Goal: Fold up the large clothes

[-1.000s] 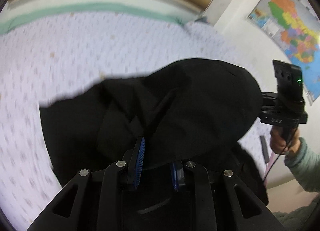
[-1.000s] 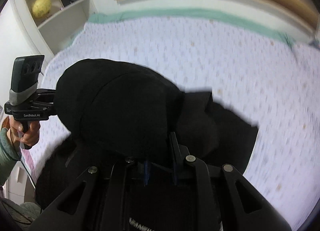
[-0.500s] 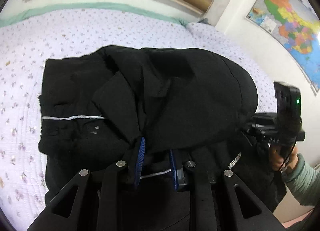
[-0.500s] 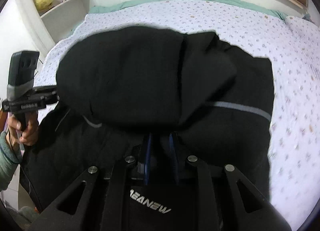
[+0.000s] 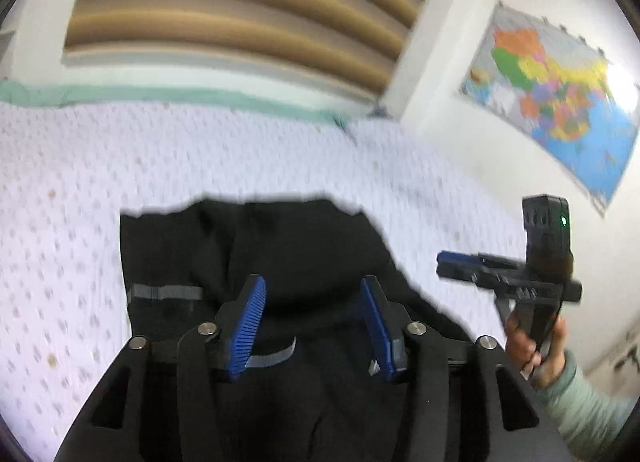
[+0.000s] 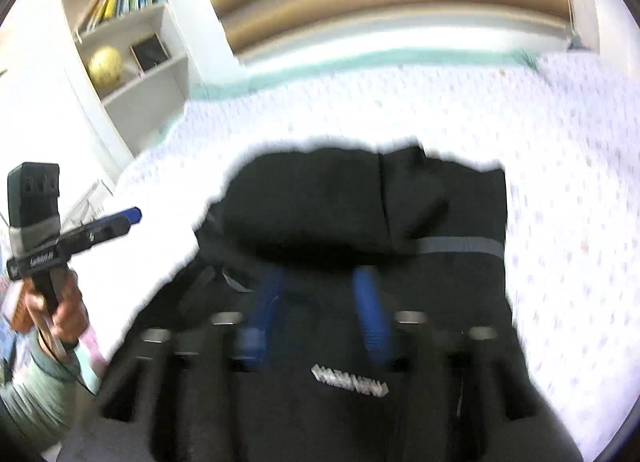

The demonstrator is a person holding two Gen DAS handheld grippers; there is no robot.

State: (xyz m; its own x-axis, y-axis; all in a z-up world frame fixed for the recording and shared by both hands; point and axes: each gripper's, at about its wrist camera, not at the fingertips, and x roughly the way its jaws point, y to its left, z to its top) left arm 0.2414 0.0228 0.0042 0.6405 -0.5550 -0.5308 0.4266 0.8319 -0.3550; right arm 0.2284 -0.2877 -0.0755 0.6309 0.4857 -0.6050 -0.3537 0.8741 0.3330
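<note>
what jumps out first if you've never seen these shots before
A big black garment lies folded on the floral bedspread, filling the middle of both views. The left gripper and right gripper are above it, open with blue pads. A colourful wall map hangs to the right.

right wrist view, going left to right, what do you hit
left claw held in the person's hand → bookshelf with a yellow ball → black garment → floral bedsheet
</note>
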